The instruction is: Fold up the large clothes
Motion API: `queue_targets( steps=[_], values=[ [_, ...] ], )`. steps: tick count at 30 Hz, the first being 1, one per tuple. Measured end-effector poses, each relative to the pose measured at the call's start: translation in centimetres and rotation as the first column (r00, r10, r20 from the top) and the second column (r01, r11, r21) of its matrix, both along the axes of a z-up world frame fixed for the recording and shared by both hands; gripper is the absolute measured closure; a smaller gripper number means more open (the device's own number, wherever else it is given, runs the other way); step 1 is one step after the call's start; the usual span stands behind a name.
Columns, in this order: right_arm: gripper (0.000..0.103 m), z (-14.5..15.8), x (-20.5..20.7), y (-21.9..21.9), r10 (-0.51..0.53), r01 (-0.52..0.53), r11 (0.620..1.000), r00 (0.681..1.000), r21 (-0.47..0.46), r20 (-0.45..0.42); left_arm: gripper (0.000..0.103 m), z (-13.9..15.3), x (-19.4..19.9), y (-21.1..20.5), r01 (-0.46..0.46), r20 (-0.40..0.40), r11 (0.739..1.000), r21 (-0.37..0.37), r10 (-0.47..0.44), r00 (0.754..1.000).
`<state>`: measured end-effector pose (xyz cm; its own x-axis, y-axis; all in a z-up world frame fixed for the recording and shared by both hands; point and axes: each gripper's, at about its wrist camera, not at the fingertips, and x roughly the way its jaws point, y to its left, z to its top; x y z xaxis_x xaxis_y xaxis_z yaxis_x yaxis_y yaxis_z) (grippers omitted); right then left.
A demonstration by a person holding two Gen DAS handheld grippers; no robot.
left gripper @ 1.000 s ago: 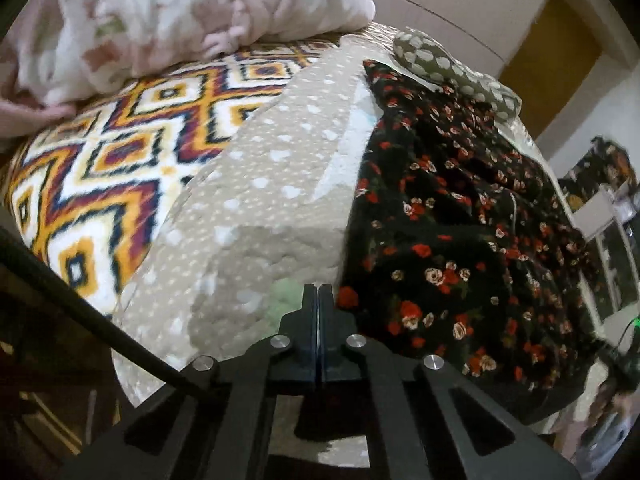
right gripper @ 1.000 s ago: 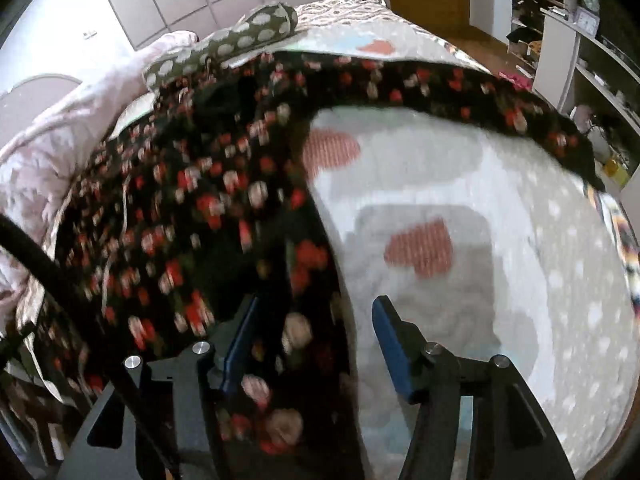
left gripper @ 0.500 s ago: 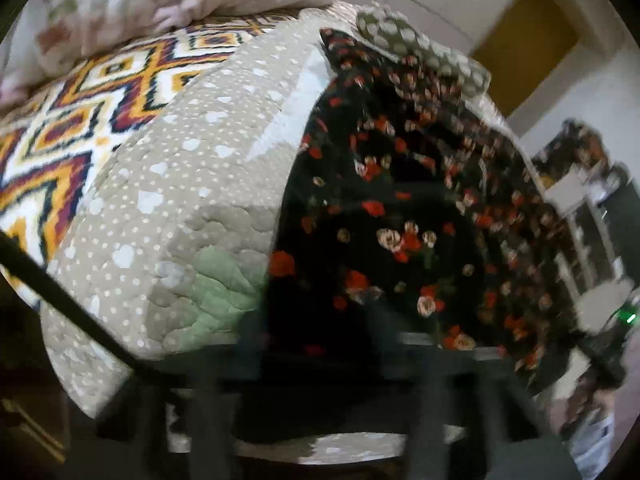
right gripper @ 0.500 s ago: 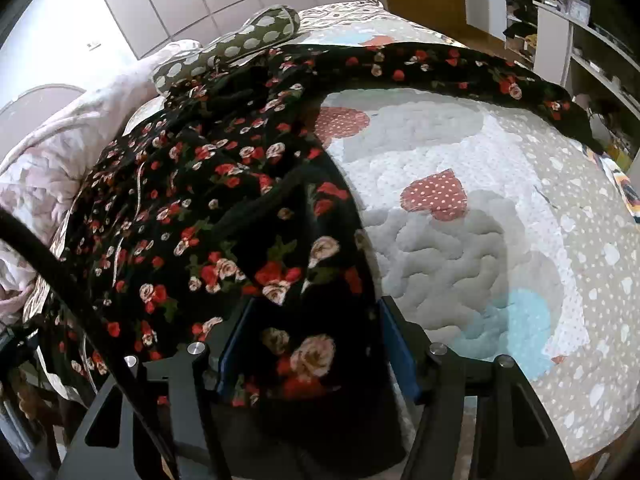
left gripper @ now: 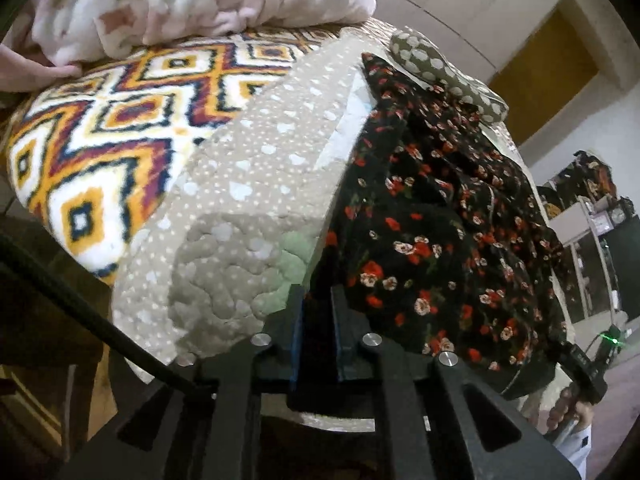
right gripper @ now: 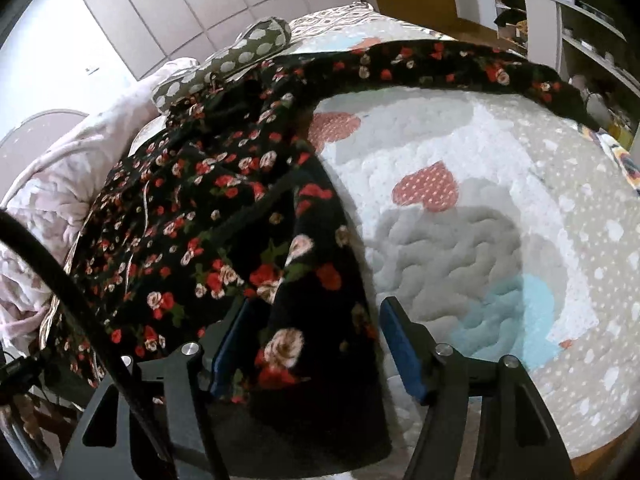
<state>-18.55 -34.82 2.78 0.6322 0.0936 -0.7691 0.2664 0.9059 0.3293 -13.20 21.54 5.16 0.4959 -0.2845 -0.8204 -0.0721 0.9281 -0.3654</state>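
A large black garment with red and cream flowers [left gripper: 440,216] lies spread over a quilted bed [left gripper: 256,184]. My left gripper [left gripper: 318,304] sits at the garment's near left corner; its jaws stand a narrow gap apart with dark cloth between them. In the right wrist view the same garment [right gripper: 208,208] covers the left half of the bed, with a long strip running along the far edge. My right gripper [right gripper: 310,320] is open, its blue pads [right gripper: 394,332] on either side of the garment's near edge, which hangs over the bed front.
A pink crumpled blanket [left gripper: 208,0] and an orange zigzag blanket [left gripper: 104,132] lie at the left. A dotted olive pillow [left gripper: 436,68] rests at the bed's far end. Shelves [right gripper: 580,36] stand at the right. The quilt with hearts [right gripper: 460,216] is bare at right.
The left gripper, shut a second ago, moved through a blur and now has its jaws slightly apart on the garment corner. The right gripper has moved onto the garment's near edge.
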Motion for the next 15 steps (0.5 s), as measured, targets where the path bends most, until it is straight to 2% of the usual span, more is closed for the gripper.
queue_targets(
  steps=[1,2,3,5,6,8,10,13,15],
  values=[
    [0.037,0.0,0.0,0.2,0.008,-0.008,1.0,1.0,-0.014,0.0,0.091,0.3,-0.3,0.1,-0.008,0.009,1.0,0.014,0.008,1.0],
    [0.059,0.0,0.0,0.4,0.02,-0.021,0.999,1.0,-0.031,-0.004,0.091,0.7,-0.5,0.2,-0.014,0.02,1.0,0.026,0.013,1.0],
    [0.075,-0.1,0.1,0.6,0.026,-0.027,0.998,0.999,-0.052,-0.019,0.085,1.4,-0.8,0.3,-0.018,0.034,0.999,0.037,0.017,0.999],
    [0.083,-0.1,-0.2,0.0,0.007,-0.008,0.999,1.0,-0.044,-0.026,0.07,2.5,-1.2,0.4,-0.028,0.064,0.998,0.05,0.025,0.998],
    [0.084,-0.2,-0.6,-0.5,-0.004,0.004,1.0,1.0,-0.025,-0.023,0.06,3.2,-1.4,0.3,-0.034,0.086,0.998,0.06,0.028,0.996],
    [0.085,-0.5,-1.2,-1.2,-0.029,0.029,1.0,0.999,-0.003,-0.026,0.053,4.4,-1.4,-0.4,-0.025,0.121,0.996,0.082,0.015,0.993],
    [0.083,-0.5,-1.7,-1.6,-0.032,0.033,0.999,0.999,0.022,-0.016,0.042,5.4,-0.6,-2.0,0.018,0.14,0.995,0.103,-0.032,0.99],
    [0.071,0.5,-1.8,-2.3,-0.042,0.04,0.997,0.999,0.065,0.031,0.036,6.3,1.4,-6.0,0.111,0.159,0.985,0.131,-0.131,0.978],
    [0.058,1.5,-1.6,-3.6,-0.083,0.075,0.993,0.993,0.09,0.079,0.034,6.2,2.7,-9.0,0.172,0.174,0.973,0.153,-0.198,0.965]
  ],
)
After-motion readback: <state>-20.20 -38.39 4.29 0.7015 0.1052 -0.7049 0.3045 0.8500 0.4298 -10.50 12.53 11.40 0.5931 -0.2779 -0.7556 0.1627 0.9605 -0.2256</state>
